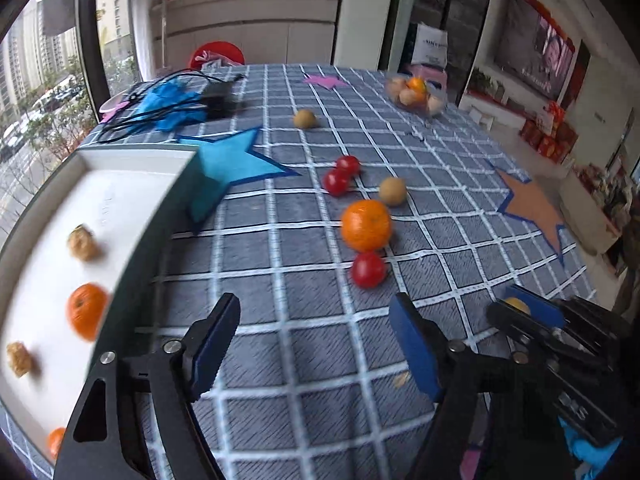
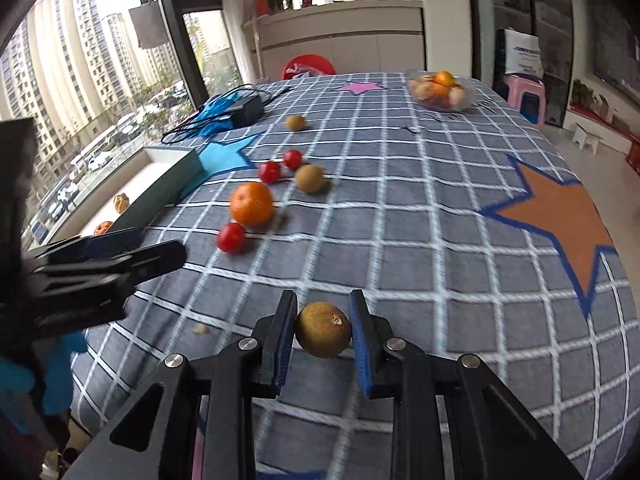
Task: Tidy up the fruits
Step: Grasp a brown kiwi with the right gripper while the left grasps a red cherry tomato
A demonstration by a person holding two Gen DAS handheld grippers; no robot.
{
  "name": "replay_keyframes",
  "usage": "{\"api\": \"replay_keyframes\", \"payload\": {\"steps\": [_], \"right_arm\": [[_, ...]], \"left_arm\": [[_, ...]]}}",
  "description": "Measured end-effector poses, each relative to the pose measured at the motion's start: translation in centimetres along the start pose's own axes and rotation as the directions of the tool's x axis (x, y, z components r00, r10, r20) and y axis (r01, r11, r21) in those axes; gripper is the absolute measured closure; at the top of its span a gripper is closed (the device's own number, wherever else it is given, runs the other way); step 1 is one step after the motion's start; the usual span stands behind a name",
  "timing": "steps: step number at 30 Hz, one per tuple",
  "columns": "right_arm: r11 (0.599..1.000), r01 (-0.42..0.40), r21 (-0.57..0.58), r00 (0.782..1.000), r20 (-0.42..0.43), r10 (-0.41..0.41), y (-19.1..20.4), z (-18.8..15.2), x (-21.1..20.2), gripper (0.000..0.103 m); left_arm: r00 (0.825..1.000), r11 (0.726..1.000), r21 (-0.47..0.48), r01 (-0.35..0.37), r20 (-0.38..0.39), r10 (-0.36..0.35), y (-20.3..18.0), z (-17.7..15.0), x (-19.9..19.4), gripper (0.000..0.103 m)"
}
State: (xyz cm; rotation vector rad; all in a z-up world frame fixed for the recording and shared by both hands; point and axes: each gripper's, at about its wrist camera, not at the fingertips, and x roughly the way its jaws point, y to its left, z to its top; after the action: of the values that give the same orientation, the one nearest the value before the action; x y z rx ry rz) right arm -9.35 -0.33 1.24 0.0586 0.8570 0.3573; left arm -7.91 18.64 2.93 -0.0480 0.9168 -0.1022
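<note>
Brown fruit (image 2: 323,330) sits clamped in right hand-held gripper (image 2: 322,334), underside hidden.

tray (image 1: 120,168) fruit blurred, bowl (image 2: 466,106) contents unclear

High-rise home living-dining room, checked-cloth table (image 1: 304,320), wall television (image 1: 548,64) at 2 o'clock, cabinet counter (image 1: 248,28) at 12, apartment towers (image 2: 60,64) through window at 10

A checked cloth (image 1: 280,380) covers the table. On it lie a blue star (image 1: 232,164), an orange star (image 2: 560,208) and a pink star (image 2: 360,87). A black adapter (image 2: 248,110) with cables rests on blue gloves (image 1: 168,100)
</note>
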Motion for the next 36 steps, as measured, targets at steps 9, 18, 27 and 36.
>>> {"api": "replay_keyframes", "payload": {"steps": [9,18,27,36], "right_arm": [[0.998,-0.035,0.055,0.999,0.015,0.034,-1.8,-1.0,0.2,0.075],[0.995,-0.062,0.077,0.998,0.021,0.061,-2.3,-1.3,-0.1,0.075],[0.997,-0.044,0.056,0.999,0.022,0.043,-1.9,-1.4,-0.2,0.075],[0.999,-0.017,0.036,1.0,0.026,0.016,-1.3,-1.6,-0.2,0.075]], "left_arm": [[0.993,0.996,0.027,-0.09,-0.07,0.092,-2.4,1.3,3.8,0.048],[0.996,0.996,0.045,-0.082,-0.032,0.084,-2.5,0.3,2.7,0.079],[0.991,0.993,-0.009,-0.114,0.064,0.114,0.4,-3.9,0.0,0.079],[0.99,0.993,0.005,-0.115,0.088,0.115,0.0,-3.9,-0.1,0.079]]}}
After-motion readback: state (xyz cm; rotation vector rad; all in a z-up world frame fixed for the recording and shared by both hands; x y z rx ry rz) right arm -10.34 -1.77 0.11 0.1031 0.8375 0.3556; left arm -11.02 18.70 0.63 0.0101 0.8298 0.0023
